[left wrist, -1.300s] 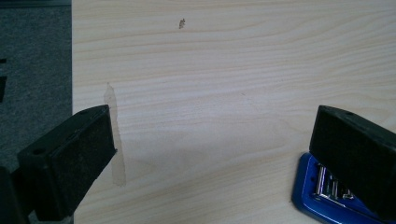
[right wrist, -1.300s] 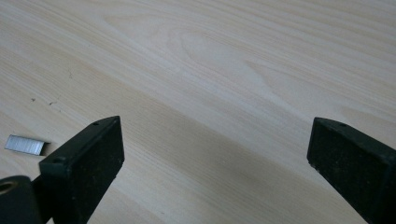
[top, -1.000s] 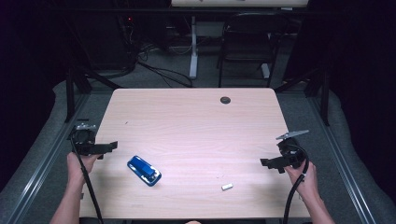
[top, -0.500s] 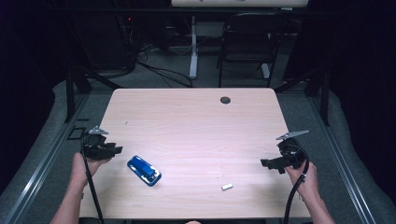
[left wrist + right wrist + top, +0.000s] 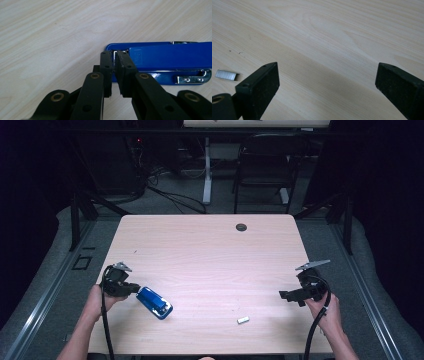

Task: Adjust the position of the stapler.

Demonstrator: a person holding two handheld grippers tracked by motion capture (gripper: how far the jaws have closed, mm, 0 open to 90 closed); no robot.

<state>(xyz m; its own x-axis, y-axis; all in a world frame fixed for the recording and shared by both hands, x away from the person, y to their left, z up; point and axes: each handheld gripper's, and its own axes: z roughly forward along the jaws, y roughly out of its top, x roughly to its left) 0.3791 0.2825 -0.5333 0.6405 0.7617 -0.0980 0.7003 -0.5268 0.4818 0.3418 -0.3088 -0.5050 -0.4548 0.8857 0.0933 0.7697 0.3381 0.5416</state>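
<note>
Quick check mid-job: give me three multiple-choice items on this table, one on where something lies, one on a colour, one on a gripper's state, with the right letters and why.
1. Where does the strip of staples lie?
A. on the stapler
B. on the bare table, between the stapler and the right gripper
C. beside the round dark grommet

2. What colour is the stapler?
A. red
B. blue
C. black

3. How do the right gripper's jaws stand?
A. wide apart, nothing between them
B. shut on the staples
C. shut on the stapler

Key: 1 B, the high view shows it alone on the wood; 2 B, its body is blue; 3 A, bare table shows between them.
</note>
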